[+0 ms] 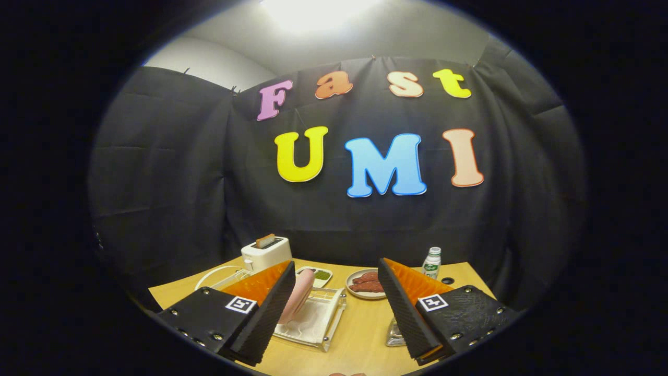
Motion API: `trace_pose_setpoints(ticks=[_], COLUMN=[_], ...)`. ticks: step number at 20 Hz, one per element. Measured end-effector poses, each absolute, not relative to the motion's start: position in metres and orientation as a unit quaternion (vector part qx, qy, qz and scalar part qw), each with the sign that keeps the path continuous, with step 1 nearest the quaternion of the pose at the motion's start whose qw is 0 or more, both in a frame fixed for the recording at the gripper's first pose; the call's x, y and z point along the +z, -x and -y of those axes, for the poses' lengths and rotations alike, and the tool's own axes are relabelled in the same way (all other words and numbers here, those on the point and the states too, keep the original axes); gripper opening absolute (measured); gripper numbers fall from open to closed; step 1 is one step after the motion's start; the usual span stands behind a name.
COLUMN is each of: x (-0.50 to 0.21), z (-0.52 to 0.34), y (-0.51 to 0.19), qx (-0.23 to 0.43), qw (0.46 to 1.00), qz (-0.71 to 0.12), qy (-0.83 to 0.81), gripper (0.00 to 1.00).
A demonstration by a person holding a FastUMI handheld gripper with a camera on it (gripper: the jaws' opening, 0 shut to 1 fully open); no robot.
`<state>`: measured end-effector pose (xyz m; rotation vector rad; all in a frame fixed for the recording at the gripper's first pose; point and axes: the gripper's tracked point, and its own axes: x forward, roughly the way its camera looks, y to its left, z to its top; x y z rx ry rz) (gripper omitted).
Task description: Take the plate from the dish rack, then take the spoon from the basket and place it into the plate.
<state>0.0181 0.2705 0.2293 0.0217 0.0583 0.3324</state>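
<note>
A pink plate (298, 293) stands on edge in a clear dish rack (319, 318) on the wooden table, just ahead of my left finger (263, 310) and partly hidden behind it. My gripper (336, 313) is open, its fingers wide apart with nothing between them, held above the table's near side. A small metal basket (395, 334) peeks out beside my right finger (407, 313), which hides most of it; I cannot make out the spoon.
A white toaster (266, 253) with a slice of toast stands at the back left. A small tray with green food (318, 274), a plate of reddish meat (366, 283) and a small white bottle (432, 262) line the far side. A white cable loops near the toaster.
</note>
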Motion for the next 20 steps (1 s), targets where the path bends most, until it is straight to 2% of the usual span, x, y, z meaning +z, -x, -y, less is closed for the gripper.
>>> trace_pose_setpoints(ticks=[12, 16, 20], x=[0.138, 0.094, 0.060], z=[-0.350, -0.369, -0.383], y=[-0.133, -0.144, -0.153], qx=[0.199, 0.208, 0.204], qw=[0.937, 0.897, 0.868], qz=[-0.286, -0.389, -0.453], qy=[0.005, 0.019, 0.021], gripper=[0.97, 0.98, 0.97])
